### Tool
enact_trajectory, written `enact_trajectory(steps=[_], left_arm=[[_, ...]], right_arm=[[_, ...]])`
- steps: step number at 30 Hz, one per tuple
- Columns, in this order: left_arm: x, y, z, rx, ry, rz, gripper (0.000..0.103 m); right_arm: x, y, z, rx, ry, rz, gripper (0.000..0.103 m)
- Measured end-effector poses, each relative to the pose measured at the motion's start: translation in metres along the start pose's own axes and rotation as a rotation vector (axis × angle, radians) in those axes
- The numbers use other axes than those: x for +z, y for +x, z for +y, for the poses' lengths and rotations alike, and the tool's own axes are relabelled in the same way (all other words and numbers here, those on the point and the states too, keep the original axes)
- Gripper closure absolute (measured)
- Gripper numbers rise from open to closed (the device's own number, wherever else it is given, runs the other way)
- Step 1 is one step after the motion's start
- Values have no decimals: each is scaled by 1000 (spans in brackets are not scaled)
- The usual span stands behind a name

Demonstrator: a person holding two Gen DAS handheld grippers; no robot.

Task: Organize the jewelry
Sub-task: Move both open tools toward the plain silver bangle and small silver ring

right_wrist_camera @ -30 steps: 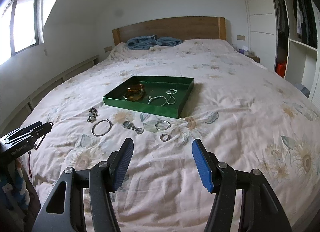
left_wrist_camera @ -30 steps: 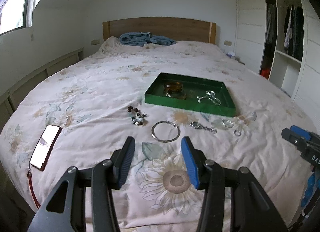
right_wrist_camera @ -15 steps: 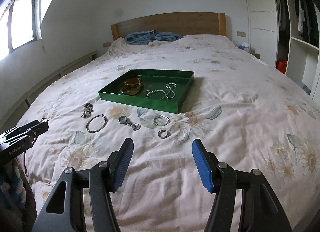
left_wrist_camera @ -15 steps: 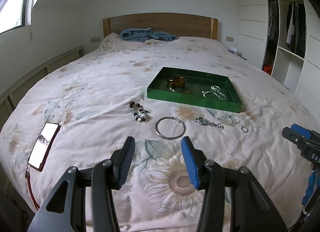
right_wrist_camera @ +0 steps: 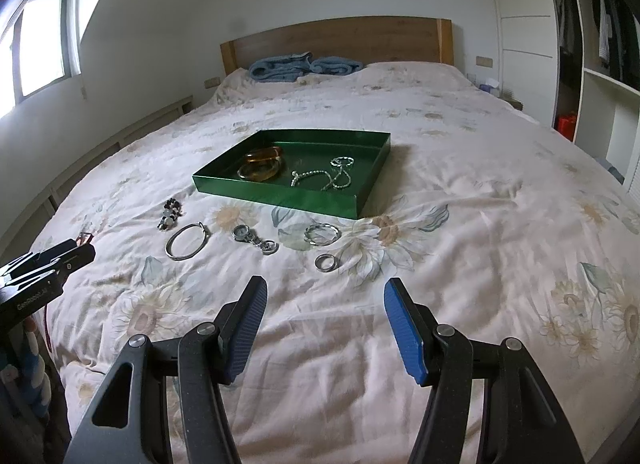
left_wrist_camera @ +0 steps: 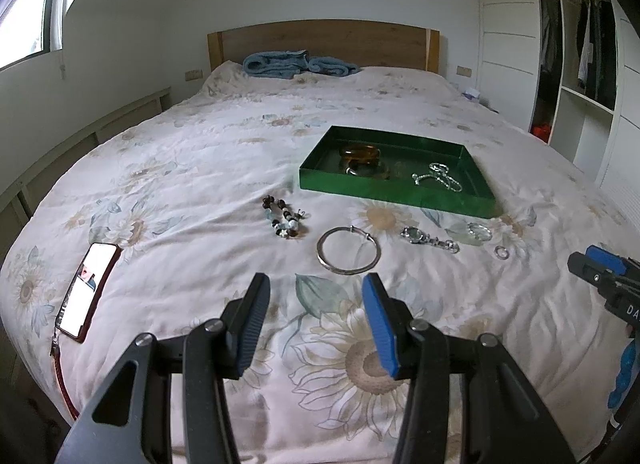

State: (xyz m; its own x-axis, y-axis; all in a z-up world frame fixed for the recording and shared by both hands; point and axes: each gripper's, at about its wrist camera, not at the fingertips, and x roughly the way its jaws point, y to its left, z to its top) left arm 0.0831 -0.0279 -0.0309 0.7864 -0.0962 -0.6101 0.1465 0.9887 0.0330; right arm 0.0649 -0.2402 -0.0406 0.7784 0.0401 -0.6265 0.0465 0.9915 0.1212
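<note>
5 loose pieces lie in a row before the green tray (left_wrist_camera: 394, 190). We hold both grippers spread and empty; our left gripper (left_wrist_camera: 316, 320) sits nearest the silver bangle (left_wrist_camera: 348, 255), straight ahead, lying flat.

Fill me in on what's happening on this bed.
A person with a two-finger gripper in each hand is sorting jewelry into a shallow green tray on the floral bedspread. The tray already holds amber bangles and a silver chain. Outside the tray lie a dark beaded bracelet, a large silver bangle, a small watch pendant, a twisted silver ring and a small plain ring. The left gripper and right gripper are open, holding nothing.
</note>
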Motion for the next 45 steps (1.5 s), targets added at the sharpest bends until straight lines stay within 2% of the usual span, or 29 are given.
enact_trajectory(steps=[20,33,41,45], left_arm=[[-1,5,6,-18,-13,5,57],[-4,7,10,17,-17,-8,57],[-5,7,16,14,-37,-22,57],[-4,9,14,15,-20,1,57]], right_arm=[[0,8,-2,-1,-2,-4,43],[0,7,-3,-3,-2,-5,43],[0,9,-4,-1,-1,-4,43],[0,10,-4,-1,-2,-3,43]])
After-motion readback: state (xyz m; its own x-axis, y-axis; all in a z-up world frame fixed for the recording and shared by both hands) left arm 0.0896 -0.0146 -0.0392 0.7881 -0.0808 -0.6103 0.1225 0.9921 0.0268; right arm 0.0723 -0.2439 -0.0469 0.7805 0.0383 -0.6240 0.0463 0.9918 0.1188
